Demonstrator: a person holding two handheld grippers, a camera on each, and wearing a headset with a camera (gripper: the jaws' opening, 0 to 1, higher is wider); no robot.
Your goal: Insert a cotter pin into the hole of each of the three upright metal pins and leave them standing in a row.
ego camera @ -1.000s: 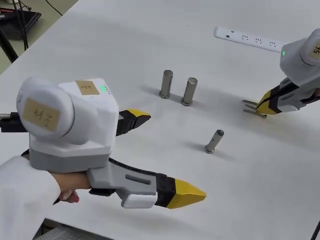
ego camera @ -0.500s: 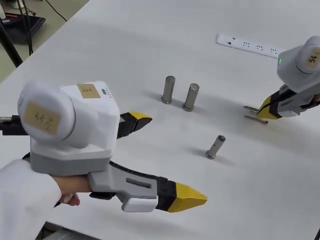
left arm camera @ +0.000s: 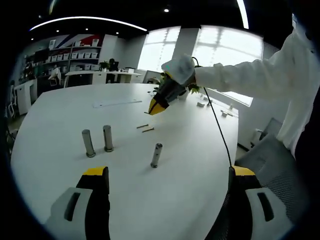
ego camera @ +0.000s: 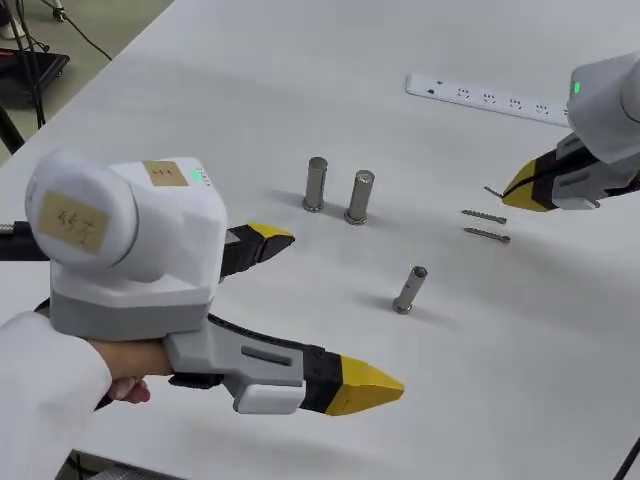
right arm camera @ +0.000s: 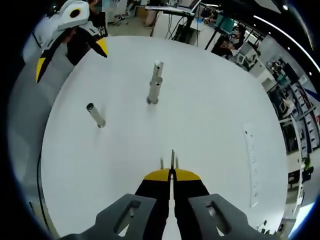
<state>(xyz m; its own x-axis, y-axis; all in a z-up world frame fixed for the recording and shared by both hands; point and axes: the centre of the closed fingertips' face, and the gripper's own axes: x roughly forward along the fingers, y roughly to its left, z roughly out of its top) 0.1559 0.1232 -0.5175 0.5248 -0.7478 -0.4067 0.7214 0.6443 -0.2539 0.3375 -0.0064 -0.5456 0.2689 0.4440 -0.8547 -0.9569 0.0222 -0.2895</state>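
One pin [right arm camera: 172, 156] in right tongs [right arm camera: 172, 172], left [left arm camera: 168, 172] agape

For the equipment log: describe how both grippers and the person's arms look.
The left gripper and right gripper each have a rounded white housing with a green light, a grey handle and black jaws tipped in yellow. The left one carries tan paper labels with handwritten marks. A dark cable trails from the right one. The person wears white sleeves.
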